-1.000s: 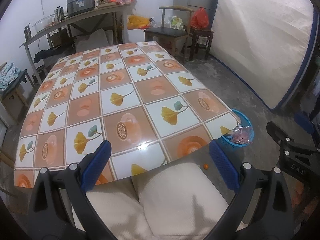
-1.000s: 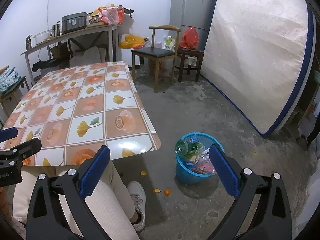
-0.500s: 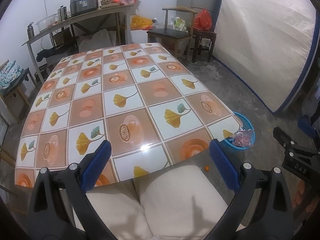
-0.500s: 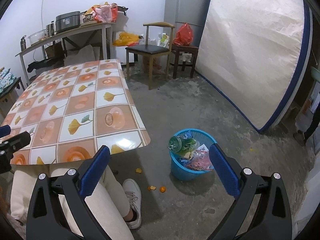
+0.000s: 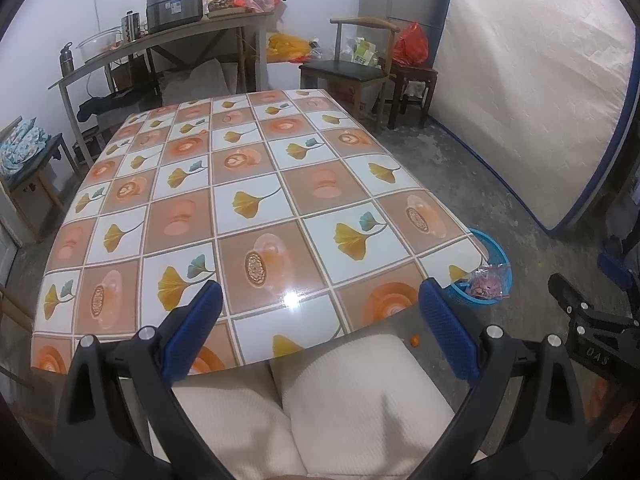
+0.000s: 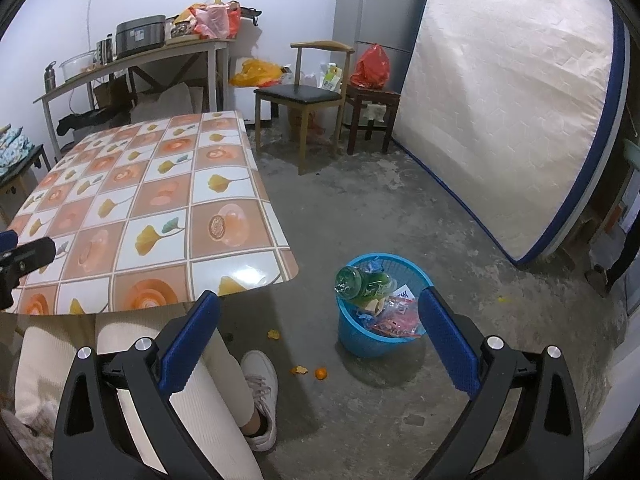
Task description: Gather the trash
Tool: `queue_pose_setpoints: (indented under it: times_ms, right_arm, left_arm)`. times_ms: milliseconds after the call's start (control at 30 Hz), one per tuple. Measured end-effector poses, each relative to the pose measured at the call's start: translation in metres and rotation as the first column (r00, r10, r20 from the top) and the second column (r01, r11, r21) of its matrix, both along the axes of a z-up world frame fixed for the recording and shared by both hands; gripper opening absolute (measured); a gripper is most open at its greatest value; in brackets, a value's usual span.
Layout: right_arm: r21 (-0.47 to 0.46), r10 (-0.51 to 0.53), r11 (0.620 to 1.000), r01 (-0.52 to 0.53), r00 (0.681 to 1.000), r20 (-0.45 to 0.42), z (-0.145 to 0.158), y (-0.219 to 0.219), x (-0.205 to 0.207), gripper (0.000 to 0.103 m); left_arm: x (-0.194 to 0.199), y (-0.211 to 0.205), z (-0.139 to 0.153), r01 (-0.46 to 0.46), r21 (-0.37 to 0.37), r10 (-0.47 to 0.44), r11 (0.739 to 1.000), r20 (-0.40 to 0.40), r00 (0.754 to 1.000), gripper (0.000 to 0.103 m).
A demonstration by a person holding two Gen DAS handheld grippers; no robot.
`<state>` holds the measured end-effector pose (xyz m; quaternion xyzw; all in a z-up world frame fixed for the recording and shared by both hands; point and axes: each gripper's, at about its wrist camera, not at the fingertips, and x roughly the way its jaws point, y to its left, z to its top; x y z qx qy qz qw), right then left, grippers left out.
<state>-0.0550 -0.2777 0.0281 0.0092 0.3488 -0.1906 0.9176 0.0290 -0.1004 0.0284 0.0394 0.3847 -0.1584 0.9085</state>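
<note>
Hovering, left gripper (image 5: 320, 316) jaws wide, empty | right gripper (image 6: 320, 324) jaws wide, empty | near bin (image 6: 362, 338) stuffed, peels (image 6: 299, 370) beside

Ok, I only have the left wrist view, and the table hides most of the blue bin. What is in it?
Observer: The right wrist view shows the whole blue bin. A green plastic bottle lies on top, near the rim, with wrappers beside it.
Operator: I see one small orange thing on the floor. Is that all?
Observer: No. Beside that small orange fruit lies a piece of peel, and another peel scrap sits nearer the table.
Operator: Is the right gripper holding anything?
Observer: No. The right gripper is open and empty above the floor.
</note>
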Motion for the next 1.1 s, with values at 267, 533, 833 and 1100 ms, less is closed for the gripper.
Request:
queue_pose_setpoints:
  times_ms: [267,533,833,1100]
  right_arm:
    - [-0.006,0.006,1.000,-0.007,1.000,-0.023,-0.004,-0.005,-0.007,0.096]
    - [-0.017,0.010,1.000,-0.010,0.999,-0.031,-0.005,-0.006,-0.011,0.096]
    - [-0.016,0.009,1.000,-0.009,1.000,-0.025,-0.005,-0.004,-0.012,0.096]
    - [-0.009,0.006,1.000,-0.006,1.000,-0.019,-0.003,-0.007,-0.011,0.096]
  left_arm:
    - [-0.001,0.001,0.001,-0.004,-0.003,0.004,1.000,0.001,1.000,0.095]
    - [-0.001,0.002,0.001,-0.006,-0.003,0.006,1.000,0.001,1.000,0.094]
    - [-0.001,0.005,0.001,-0.014,-0.004,0.014,1.000,-0.005,1.000,0.095]
    - [-0.001,0.006,0.000,-0.016,-0.004,0.016,1.000,-0.006,1.000,0.095]
